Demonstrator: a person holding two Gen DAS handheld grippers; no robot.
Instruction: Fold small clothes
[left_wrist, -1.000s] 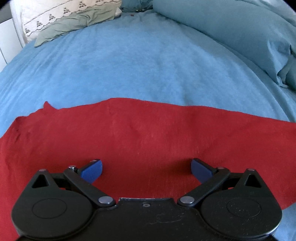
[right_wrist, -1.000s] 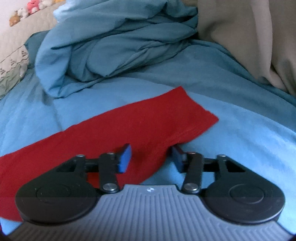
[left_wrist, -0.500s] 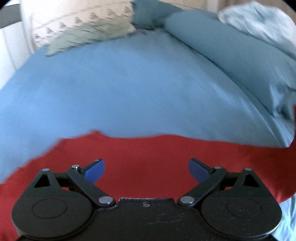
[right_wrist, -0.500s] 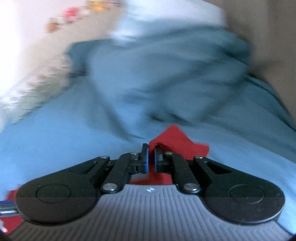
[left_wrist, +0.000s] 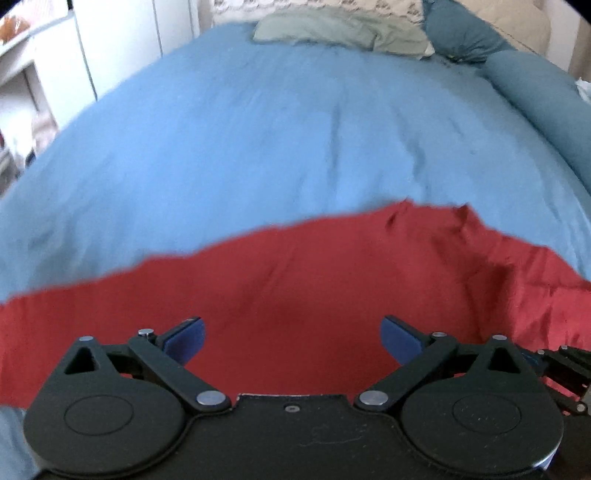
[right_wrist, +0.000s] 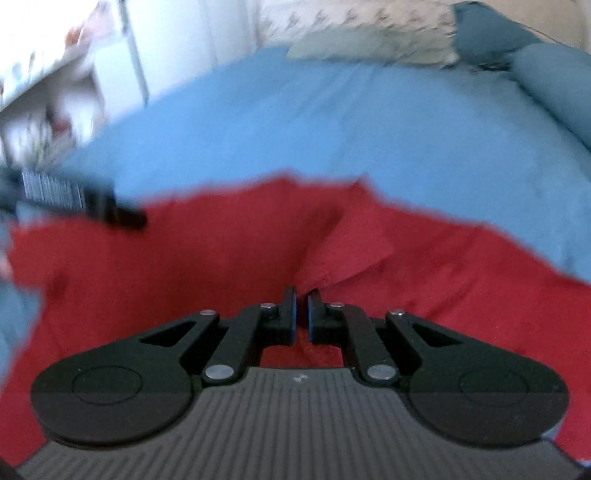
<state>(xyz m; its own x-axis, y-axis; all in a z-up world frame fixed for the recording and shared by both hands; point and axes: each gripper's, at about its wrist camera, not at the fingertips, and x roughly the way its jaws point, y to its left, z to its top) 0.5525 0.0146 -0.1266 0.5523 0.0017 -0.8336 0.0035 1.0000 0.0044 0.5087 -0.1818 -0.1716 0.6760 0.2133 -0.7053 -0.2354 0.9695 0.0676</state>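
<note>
one red garment (left_wrist: 295, 288) lies spread across the near part of a bed with a blue cover (left_wrist: 277, 140), and it is the only piece of clothing to fold in view. the right gripper (right_wrist: 302, 314) has its fingers pressed nearly together on a raised fold of the red cloth, which peaks up just ahead of the tips; the view is blurred, so how deep the pinch sits is hard to tell. the left gripper (left_wrist: 291, 334) hovers over the cloth with its fingers spread wide, holding nothing. in the left view the right gripper shows at the lower right edge, close beside. the fabric looks thin, soft and light: it creases where it is lifted and will drape and sag from any single hold, so it is best taken at an edge or corner, with the second hold well along the same edge to keep the fold line straight. the bed cover is soft too, and may ripple or drag along if the fingers dig into it. at the far end of the bed are a greenish pillow (left_wrist: 332, 31), a patterned pillow behind it, and a teal bolster (left_wrist: 535, 96) along the right. white cupboards (left_wrist: 74, 62) stand to the left.
</note>
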